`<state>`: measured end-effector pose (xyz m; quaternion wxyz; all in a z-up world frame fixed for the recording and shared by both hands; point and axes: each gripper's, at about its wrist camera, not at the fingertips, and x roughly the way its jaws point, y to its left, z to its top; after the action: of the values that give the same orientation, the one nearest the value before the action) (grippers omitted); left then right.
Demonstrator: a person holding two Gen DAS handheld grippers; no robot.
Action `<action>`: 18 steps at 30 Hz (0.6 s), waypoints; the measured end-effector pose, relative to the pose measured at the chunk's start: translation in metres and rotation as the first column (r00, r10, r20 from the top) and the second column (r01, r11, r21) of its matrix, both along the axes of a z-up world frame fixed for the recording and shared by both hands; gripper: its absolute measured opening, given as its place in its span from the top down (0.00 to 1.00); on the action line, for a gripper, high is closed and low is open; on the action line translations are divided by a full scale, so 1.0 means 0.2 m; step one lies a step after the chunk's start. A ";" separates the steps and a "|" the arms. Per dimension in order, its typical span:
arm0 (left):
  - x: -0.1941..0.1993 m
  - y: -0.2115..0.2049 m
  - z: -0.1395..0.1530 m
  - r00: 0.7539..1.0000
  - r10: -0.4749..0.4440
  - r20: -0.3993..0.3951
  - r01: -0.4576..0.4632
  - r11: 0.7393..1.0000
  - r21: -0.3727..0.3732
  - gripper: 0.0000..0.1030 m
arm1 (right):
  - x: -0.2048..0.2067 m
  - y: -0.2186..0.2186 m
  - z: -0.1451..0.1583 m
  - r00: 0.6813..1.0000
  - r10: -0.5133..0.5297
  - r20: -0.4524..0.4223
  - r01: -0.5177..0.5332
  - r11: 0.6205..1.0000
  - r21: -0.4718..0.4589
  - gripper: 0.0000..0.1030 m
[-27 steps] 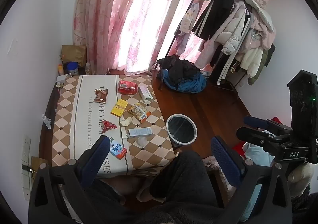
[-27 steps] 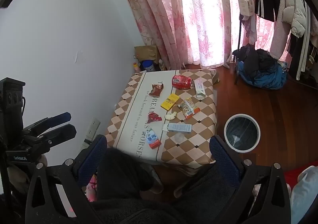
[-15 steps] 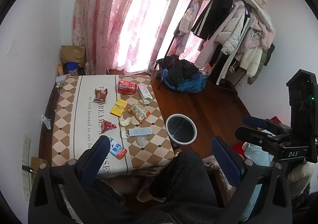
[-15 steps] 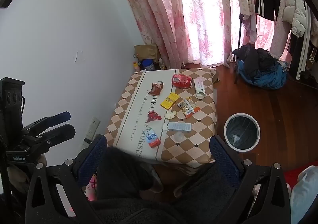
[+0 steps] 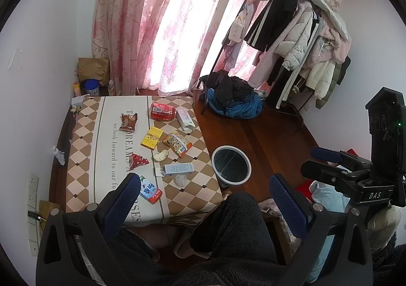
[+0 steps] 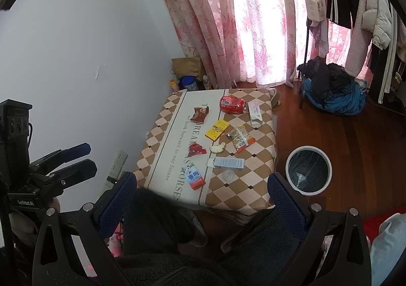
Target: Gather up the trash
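Trash lies scattered on a low table with a checked cloth [image 5: 83,154] [image 6: 258,184]: a crushed red can [image 5: 162,111] [image 6: 232,104], a yellow box [image 5: 151,137] [image 6: 217,129], a snack bag [image 5: 177,142] [image 6: 239,137], red wrappers [image 5: 137,160], a white-blue carton [image 5: 177,168] [image 6: 228,162] and a small blue-red carton [image 5: 149,189] [image 6: 195,176]. A round white bin [image 5: 231,164] [image 6: 308,169] with a dark liner stands on the floor beside the table. My left gripper [image 5: 203,199] and right gripper [image 6: 200,197] both hang open and empty, high above the person's lap, well short of the table.
A person's dark-trousered legs [image 5: 228,235] and slippers fill the foreground. A coat rack [image 5: 299,39] laden with jackets and a pile of dark and blue clothes [image 5: 233,100] stand by pink curtains. Bottles and a paper bag [image 5: 92,70] sit in the corner. Wooden floor lies around the bin.
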<state>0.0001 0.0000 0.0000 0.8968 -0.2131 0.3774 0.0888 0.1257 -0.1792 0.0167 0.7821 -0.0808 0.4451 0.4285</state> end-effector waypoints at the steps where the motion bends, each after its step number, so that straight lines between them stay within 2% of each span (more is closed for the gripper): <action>1: 0.00 0.00 0.00 1.000 0.000 0.000 0.000 1.000 0.000 0.00 | 0.00 0.00 0.00 1.000 -0.001 0.003 0.001 1.000 -0.002 0.00; 18: 0.00 0.00 0.00 1.000 -0.001 0.003 0.001 1.000 -0.001 0.00 | -0.02 0.01 -0.01 1.000 0.000 -0.001 0.000 1.000 -0.006 0.00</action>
<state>0.0000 -0.0002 0.0001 0.8972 -0.2136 0.3764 0.0878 0.1226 -0.1764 0.0146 0.7816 -0.0831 0.4467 0.4274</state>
